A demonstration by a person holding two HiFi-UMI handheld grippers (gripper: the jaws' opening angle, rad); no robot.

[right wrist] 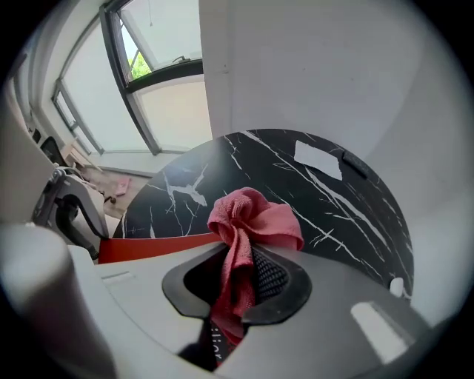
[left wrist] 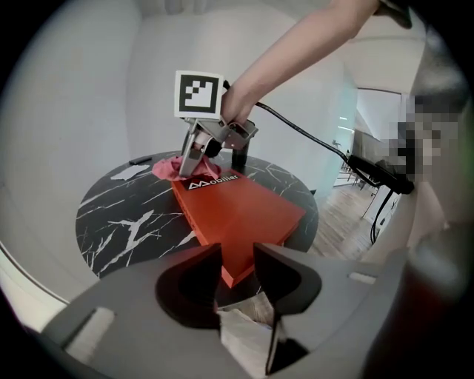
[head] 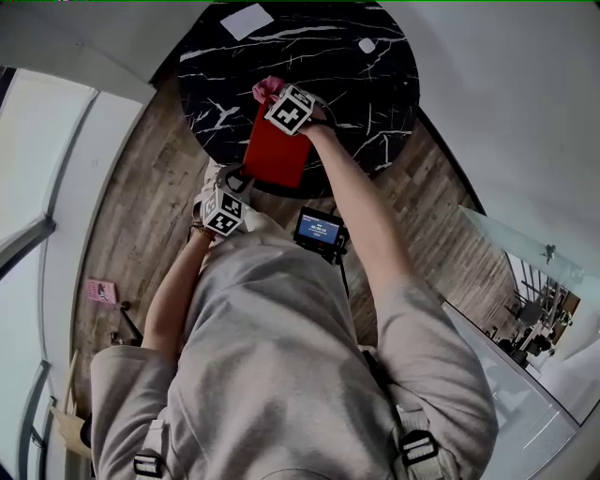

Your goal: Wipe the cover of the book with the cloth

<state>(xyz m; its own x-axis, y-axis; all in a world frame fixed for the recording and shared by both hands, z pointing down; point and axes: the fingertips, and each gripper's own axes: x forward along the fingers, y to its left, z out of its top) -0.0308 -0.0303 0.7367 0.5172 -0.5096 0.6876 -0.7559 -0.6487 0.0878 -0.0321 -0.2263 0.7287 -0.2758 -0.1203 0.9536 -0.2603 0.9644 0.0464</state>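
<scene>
A red book (head: 277, 150) with white lettering lies on the round black marble table (head: 375, 94), its near corner over the table's edge. In the left gripper view that corner (left wrist: 238, 268) sits between the jaws of my left gripper (left wrist: 238, 272), which are shut on it. My right gripper (head: 277, 97) stands steeply over the book's far end, shut on a bunched pink cloth (right wrist: 252, 218). From the left gripper view the cloth (left wrist: 169, 167) hangs from the right gripper (left wrist: 194, 159) at the book's far edge, beside the lettering. Whether the cloth touches the cover I cannot tell.
A white sheet (head: 247, 21) and a small white object (head: 367, 45) lie on the table's far side. A device with a lit screen (head: 319, 230) hangs at the person's front, its cable running to the right gripper. Wooden floor surrounds the table; a glass panel (head: 525, 262) stands at the right.
</scene>
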